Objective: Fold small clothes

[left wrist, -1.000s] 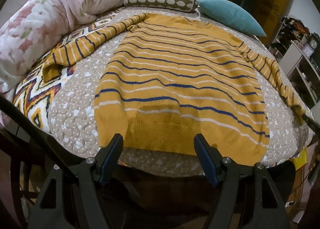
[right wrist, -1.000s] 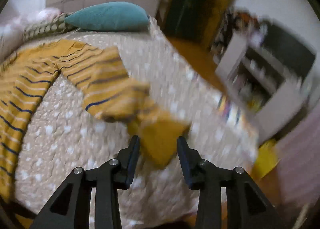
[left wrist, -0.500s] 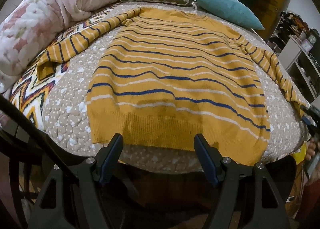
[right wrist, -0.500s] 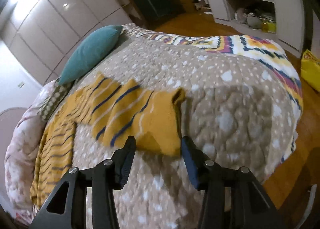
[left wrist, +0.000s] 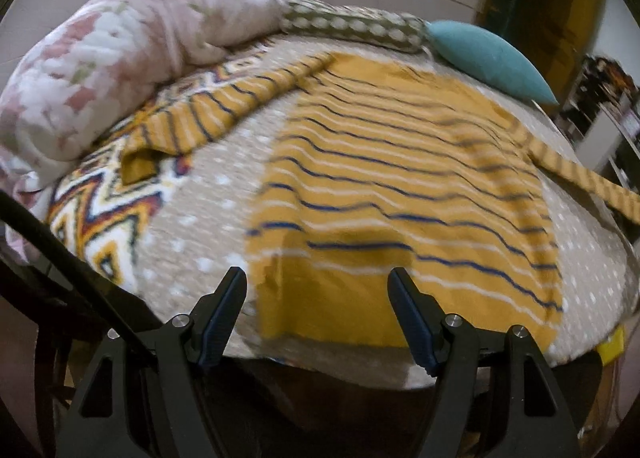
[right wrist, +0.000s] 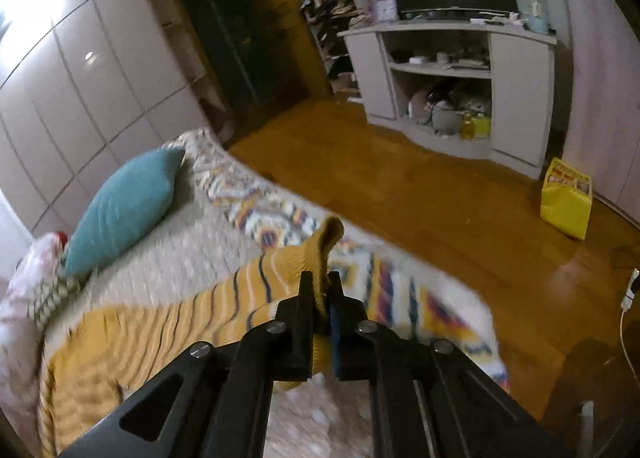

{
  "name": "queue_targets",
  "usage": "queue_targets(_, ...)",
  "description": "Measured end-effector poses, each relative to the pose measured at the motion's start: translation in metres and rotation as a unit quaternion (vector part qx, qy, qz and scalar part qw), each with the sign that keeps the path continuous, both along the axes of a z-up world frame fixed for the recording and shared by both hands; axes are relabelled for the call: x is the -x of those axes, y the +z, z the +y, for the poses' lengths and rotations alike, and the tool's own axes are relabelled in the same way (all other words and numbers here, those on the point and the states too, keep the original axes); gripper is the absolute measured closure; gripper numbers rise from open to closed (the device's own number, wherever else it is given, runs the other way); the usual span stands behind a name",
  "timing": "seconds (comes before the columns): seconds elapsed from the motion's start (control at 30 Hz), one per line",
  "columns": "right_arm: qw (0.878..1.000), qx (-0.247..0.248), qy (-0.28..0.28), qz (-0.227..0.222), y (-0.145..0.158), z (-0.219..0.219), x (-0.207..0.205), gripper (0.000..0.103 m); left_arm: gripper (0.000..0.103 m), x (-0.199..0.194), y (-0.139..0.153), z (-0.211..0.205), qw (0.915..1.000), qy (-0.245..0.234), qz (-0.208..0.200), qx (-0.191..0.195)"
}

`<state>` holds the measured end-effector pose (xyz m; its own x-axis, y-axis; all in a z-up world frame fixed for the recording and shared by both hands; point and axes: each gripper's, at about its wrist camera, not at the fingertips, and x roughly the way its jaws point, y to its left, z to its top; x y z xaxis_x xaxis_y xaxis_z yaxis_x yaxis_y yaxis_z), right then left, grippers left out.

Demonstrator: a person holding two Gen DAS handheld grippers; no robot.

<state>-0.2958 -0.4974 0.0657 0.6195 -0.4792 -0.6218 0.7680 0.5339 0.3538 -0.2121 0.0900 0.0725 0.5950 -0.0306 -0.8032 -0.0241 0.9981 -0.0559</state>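
Sweater (left wrist: 400,186) flat mid-frame on the dotted quilt (left wrist: 208,226), shelf unit (right wrist: 448,82) upper right, your left gripper (left wrist: 318,310) gaping at its hem, your right gripper (right wrist: 321,290), released before, now clenching the sleeve cuff (right wrist: 320,250).

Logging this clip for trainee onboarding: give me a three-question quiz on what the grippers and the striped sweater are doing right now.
1. True or false: the right gripper is shut on a sleeve cuff of the mustard-yellow striped knit sweater.
2. The left gripper is: A) open above the hem, B) shut on the hem, C) out of view.
3. Which cushion lies at the sweater's collar end?

Key: 1 true; 2 A; 3 the teal cushion.
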Motion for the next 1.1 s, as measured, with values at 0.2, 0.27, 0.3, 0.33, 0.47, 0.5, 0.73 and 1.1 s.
queue_targets(0.2,0.991,0.015,0.131,-0.004,0.048,0.077,-0.094,0.096,0.031,-0.003,-0.013,0.038,0.9996,0.025,0.003,0.014)
queue_targets(0.27,0.981,0.025,0.193,0.007,0.055,0.123,-0.136,0.096,0.031,-0.002,-0.019,0.048,0.9992,0.029,0.006,0.025)
queue_targets(0.3,0.973,0.030,0.227,0.012,0.057,0.150,-0.161,0.096,0.031,-0.001,-0.022,0.051,0.9991,0.030,0.006,0.028)
queue_targets(0.33,0.967,0.030,0.252,0.014,0.057,0.172,-0.177,0.096,0.031,0.000,-0.024,0.054,0.9991,0.030,0.005,0.029)
queue_targets(0.47,0.930,0.006,0.367,0.019,0.045,0.276,-0.264,0.096,0.031,0.004,-0.029,0.067,0.9990,0.030,-0.010,0.031)
queue_targets(0.5,0.917,-0.004,0.398,0.020,0.040,0.308,-0.290,0.096,0.031,0.005,-0.030,0.070,0.9990,0.030,-0.013,0.032)
queue_targets(0.73,0.868,-0.029,0.490,0.071,-0.014,0.455,-0.391,0.096,0.031,0.011,-0.033,0.096,0.9972,0.039,-0.025,0.059)
queue_targets(1.1,0.854,-0.034,0.504,0.125,-0.068,0.519,-0.447,0.089,0.031,0.018,-0.042,0.130,0.9941,0.065,-0.025,0.083)
